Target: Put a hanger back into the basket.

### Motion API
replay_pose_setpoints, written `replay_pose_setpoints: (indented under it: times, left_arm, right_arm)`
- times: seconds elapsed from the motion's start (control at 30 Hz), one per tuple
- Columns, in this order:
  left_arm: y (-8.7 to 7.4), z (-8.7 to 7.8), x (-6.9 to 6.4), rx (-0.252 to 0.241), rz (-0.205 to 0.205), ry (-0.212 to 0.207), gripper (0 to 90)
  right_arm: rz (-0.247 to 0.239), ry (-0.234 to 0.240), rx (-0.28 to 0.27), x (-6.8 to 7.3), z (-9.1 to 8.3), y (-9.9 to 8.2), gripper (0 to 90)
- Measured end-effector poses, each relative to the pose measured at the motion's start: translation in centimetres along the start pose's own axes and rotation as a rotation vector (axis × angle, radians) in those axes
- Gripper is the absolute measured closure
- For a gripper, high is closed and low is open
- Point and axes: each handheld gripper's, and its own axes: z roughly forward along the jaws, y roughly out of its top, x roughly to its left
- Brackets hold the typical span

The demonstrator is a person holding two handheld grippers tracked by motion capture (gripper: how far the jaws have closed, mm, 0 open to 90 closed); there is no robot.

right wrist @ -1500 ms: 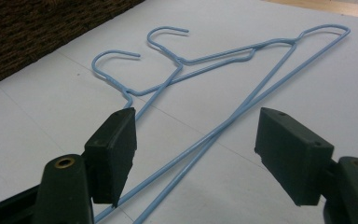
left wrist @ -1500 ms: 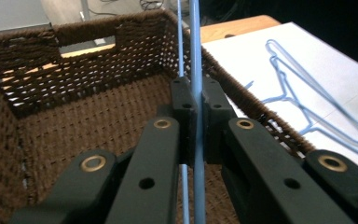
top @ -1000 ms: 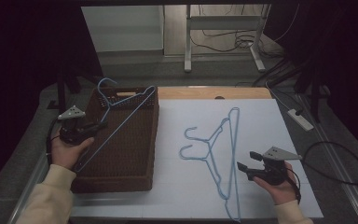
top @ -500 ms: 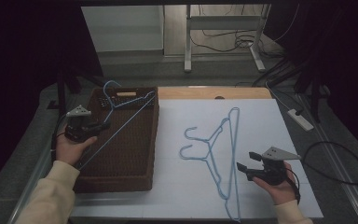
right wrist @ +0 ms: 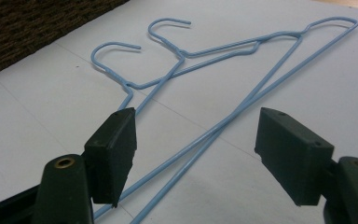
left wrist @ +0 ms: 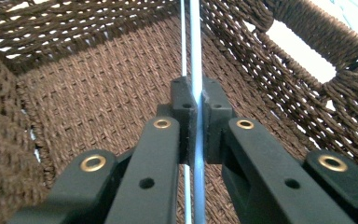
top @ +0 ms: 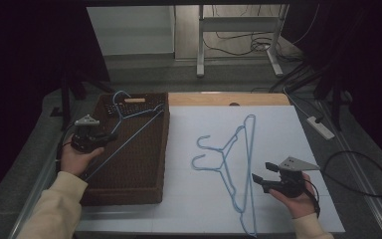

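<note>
A blue wire hanger [top: 134, 136] hangs tilted over the brown woven basket [top: 129, 199] at the left, hook toward the far wall. My left gripper [top: 108, 137] is shut on one of its wires. In the left gripper view the pads [left wrist: 214, 116] pinch that blue wire [left wrist: 196, 56] above the basket floor [left wrist: 98, 70]. Two more blue hangers [top: 224, 149] lie overlapped on the white sheet [top: 194, 209]. My right gripper [top: 256, 178] rests just to their right, open. In the right gripper view its jaws [right wrist: 196, 149] stand wide apart over the long wires, with both hooks [right wrist: 182, 55] beyond.
A bare wooden strip [top: 229, 98] runs behind the white sheet. A power strip [top: 321, 127] and a looped cable [top: 358, 174] lie off the table's right side. Metal frame legs [top: 199, 50] stand on the floor behind.
My left gripper has sunk a little and shifted right with the hanger, bringing it lower over the basket. The right gripper and the two hangers on the sheet have not moved.
</note>
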Motion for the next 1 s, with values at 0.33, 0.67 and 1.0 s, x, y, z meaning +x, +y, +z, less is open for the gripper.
replay_pose_setpoints:
  times: [0.33, 0.67, 1.0]
  left_arm:
    - [-0.3, 1.6, 0.6, 0.114, -0.007, 0.067, 85.6]
    - [-0.4, 2.7, 0.2, 0.224, 0.03, 0.204, 85.2]
    - [-0.4, 3.2, 0.1, 0.278, 0.052, 0.301, 83.4]
  right_arm:
    - [-0.001, 0.007, 0.012, 0.0, 0.1, -0.1, 29.9]
    - [-0.005, 0.011, 0.022, 0.0, 0.3, -0.1, 29.7]
    - [-0.008, 0.014, 0.032, 0.1, 0.4, -0.1, 29.6]
